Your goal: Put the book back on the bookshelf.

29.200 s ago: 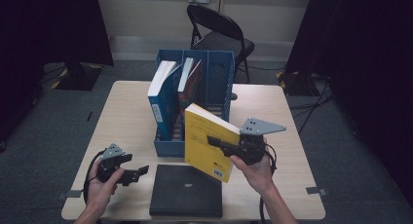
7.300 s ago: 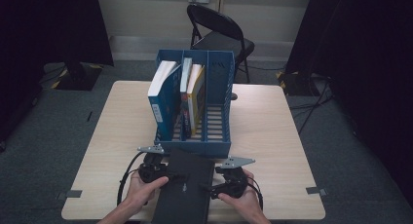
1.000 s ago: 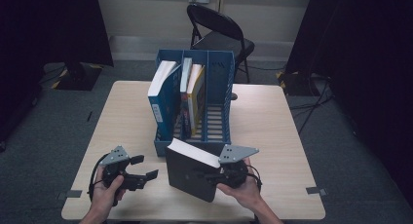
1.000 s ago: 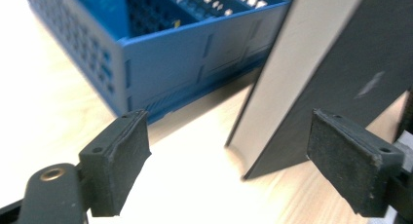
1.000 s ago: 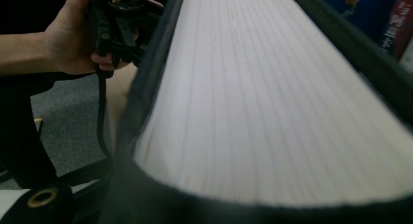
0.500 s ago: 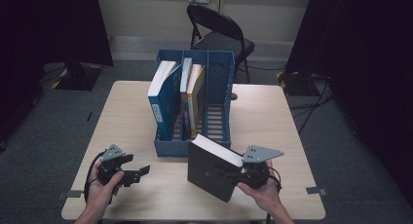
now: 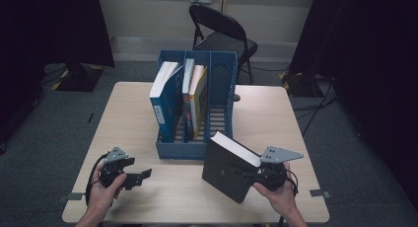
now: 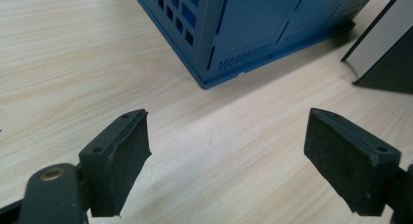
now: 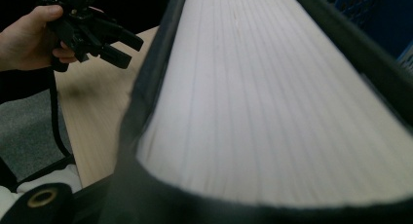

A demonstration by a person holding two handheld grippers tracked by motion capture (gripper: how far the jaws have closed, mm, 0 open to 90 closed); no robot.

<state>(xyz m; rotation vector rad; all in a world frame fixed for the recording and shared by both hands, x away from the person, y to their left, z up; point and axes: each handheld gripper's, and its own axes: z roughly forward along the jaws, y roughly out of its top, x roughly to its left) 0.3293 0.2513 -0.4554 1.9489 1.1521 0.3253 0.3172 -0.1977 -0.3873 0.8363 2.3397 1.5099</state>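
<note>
Dark curtains hang on both sides of the room, and a black folding chair (image 7: 222, 37) stands beyond a pale wooden table (image 7: 128, 108). On the table, near its middle, sits a blue file organiser (image 7: 197, 113) with upright compartments; a white-and-blue book (image 7: 165, 101) leans in its left slot, and a thin book and a yellow one (image 7: 198, 96) stand in the next.

At the near right, a person's hand holds the right gripper (image 7: 254, 176), its jaws clamped on a thick black book (image 7: 229, 165). That book is lifted and tilted, spine low, white page edges facing up toward the organiser's front right corner, just in front of it. In the right gripper view the page block (image 9: 272, 97) looms close between dark covers.

At the near left, the other hand holds the left gripper (image 7: 143, 175) low over the table, well apart from the book. Its jaws stand wide apart with nothing between the pads (image 8: 122, 156), pointing at the organiser's corner.
</note>
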